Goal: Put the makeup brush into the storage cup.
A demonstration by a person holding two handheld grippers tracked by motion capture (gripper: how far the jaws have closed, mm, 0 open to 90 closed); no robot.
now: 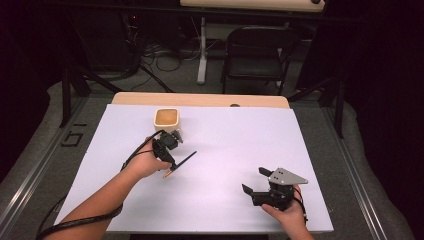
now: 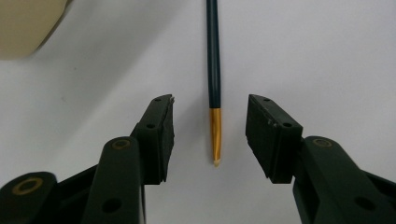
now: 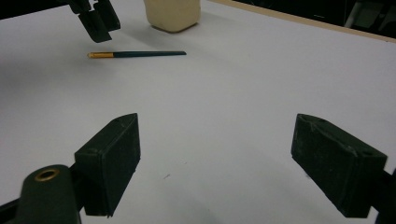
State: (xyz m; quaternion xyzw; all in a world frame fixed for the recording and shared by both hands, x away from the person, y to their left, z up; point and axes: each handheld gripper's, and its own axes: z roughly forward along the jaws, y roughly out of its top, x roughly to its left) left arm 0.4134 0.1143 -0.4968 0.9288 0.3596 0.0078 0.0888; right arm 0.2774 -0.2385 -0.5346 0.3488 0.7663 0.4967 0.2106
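A slim dark-blue paintbrush (image 1: 181, 161) with a gold ferrule lies on the white sheet, its gold tip toward me. My left gripper (image 1: 171, 163) points down over that tip. In the left gripper view the ferrule (image 2: 215, 130) lies between the two jaws of the left gripper (image 2: 210, 99) with a gap on each side; the pads do not touch it. A beige cup (image 1: 166, 120) stands just behind the left hand. My right gripper (image 1: 253, 179) rests near the front right, jaws wide apart with nothing between them (image 3: 217, 119). It looks toward the brush (image 3: 140, 54), the cup (image 3: 173, 14) and the left gripper (image 3: 95, 21).
The white sheet (image 1: 225, 140) covers a wooden table whose far edge (image 1: 200, 99) shows behind the cup. A black chair (image 1: 255, 55) and cables (image 1: 160, 60) lie beyond the table on the floor. Dark floor runs along both sides.
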